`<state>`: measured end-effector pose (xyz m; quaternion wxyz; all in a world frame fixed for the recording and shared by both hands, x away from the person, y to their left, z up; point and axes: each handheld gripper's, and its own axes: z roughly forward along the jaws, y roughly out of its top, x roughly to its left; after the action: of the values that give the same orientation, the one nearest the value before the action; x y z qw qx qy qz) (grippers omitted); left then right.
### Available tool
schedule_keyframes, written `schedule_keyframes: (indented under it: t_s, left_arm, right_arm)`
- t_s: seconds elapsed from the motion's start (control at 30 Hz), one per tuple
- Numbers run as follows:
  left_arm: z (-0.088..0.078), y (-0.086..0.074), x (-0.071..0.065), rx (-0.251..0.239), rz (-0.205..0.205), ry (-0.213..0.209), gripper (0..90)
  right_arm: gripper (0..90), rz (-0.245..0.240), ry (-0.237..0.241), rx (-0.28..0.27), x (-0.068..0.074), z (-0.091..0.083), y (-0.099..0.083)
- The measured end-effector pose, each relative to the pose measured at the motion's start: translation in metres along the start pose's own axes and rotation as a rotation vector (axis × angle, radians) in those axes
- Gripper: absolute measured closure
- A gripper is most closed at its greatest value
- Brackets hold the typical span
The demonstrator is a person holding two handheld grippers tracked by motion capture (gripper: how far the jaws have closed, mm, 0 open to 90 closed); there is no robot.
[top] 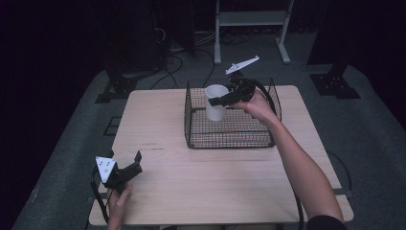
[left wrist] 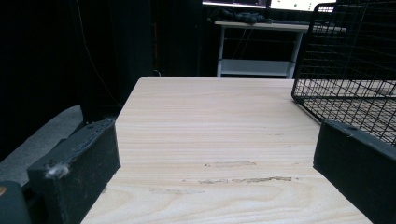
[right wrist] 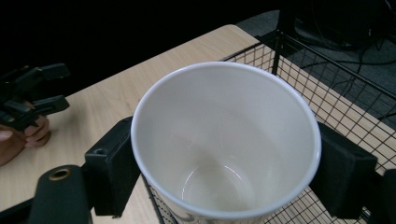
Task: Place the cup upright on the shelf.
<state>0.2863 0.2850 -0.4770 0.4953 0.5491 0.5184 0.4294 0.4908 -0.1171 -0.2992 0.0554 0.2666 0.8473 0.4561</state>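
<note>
Holding the white paper cup (top: 216,102) by its upper wall, I have my right gripper (top: 225,99) clamped on it, one finger pressed against each side just under the rim, as the right gripper view shows with the cup (right wrist: 226,140) wedged between the two black fingers (right wrist: 109,170). The cup is upright and empty, its mouth open to the camera, and it sits in the upper middle of the high view, inside the left part of the black wire basket (top: 230,139); I cannot tell whether its base already touches the basket floor or hangs just above it. I judge that gripping it near the top keeps my fingers clear of the basket's walls while the cup goes down past them, and that keeping it vertical means it can stand on the mesh once let go. My right forearm (top: 301,167) reaches in from the lower right of the frame, over the basket's near wall. My left gripper (top: 125,170) rests at the lower left of the high view, near the counter's (top: 201,182) front edge and well apart from the basket, its fingers spread and holding nothing; the left gripper view shows bare wood between the two fingers (left wrist: 77,172) and a corner of the basket (left wrist: 345,74) at the upper right. I judge the left hand is parked there to stay out of the way, since one gripper is enough for so light a cup.
</note>
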Motion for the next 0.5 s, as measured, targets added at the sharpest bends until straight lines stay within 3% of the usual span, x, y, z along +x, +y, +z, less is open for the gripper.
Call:
schedule_keyframes:
  t_s: [0.5]
  left_arm:
    - [0.0,0.0,0.0,0.0,0.007,-0.003,0.0]
  right_arm:
    - [19.1,0.068,-0.013,0.015,-0.026,0.032,-0.018]
